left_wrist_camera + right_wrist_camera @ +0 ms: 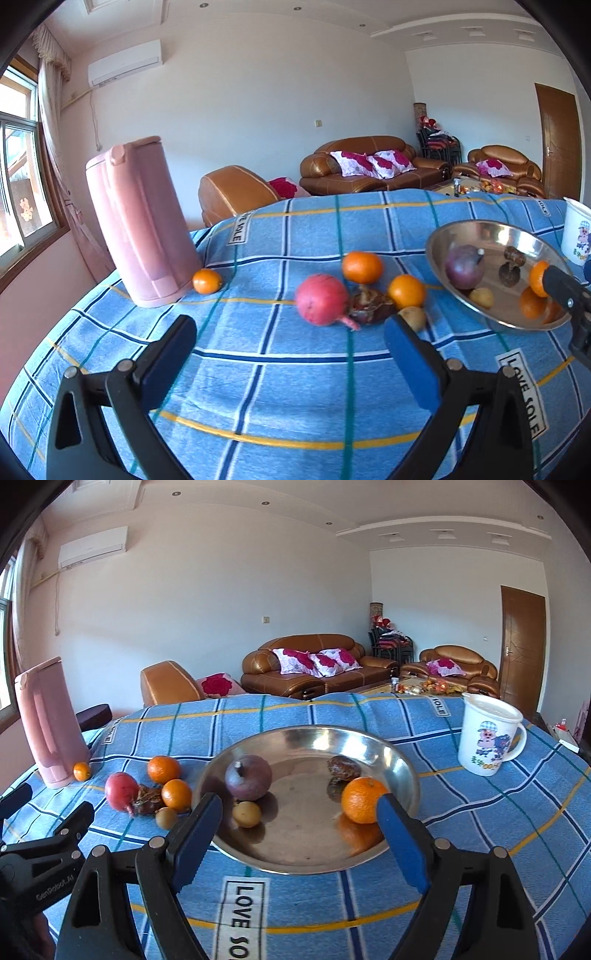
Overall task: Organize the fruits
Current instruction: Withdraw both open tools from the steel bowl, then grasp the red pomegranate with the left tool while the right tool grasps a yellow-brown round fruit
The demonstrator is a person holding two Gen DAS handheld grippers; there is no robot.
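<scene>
A: How are the left tongs [290,332] set, and is anything held by them?

B: They are spread wide, and nothing is gripped. The right tongs [299,812] are likewise wide apart and empty, with the steel bowl [402,760] framed between the two blue pads.

A: Where is the loose fruit found, relative to the left tongs?

B: Straight ahead, a little toward the right finger. The red pomegranate [322,300] is seen nearest, on the blue checked cloth of the table [295,387]. A dark wrinkled fruit [371,304] is pressed against its right side, and a small brown fruit [413,317] lies just beyond the right pad. Two oranges [362,266] sit behind them, and a smaller orange [207,281] is lodged at the foot of the pink jug [140,221], off to the left.

A: And what is already in the bowl?

B: A purple fruit [248,777], a small yellow-brown one [246,814], a dark one and an orange [364,800].

A: Which hand is better placed?

B: The left is judged nearer to the loose cluster; the pomegranate's stalk end is pointed down toward the tongs, so a forward reach is called for.
</scene>
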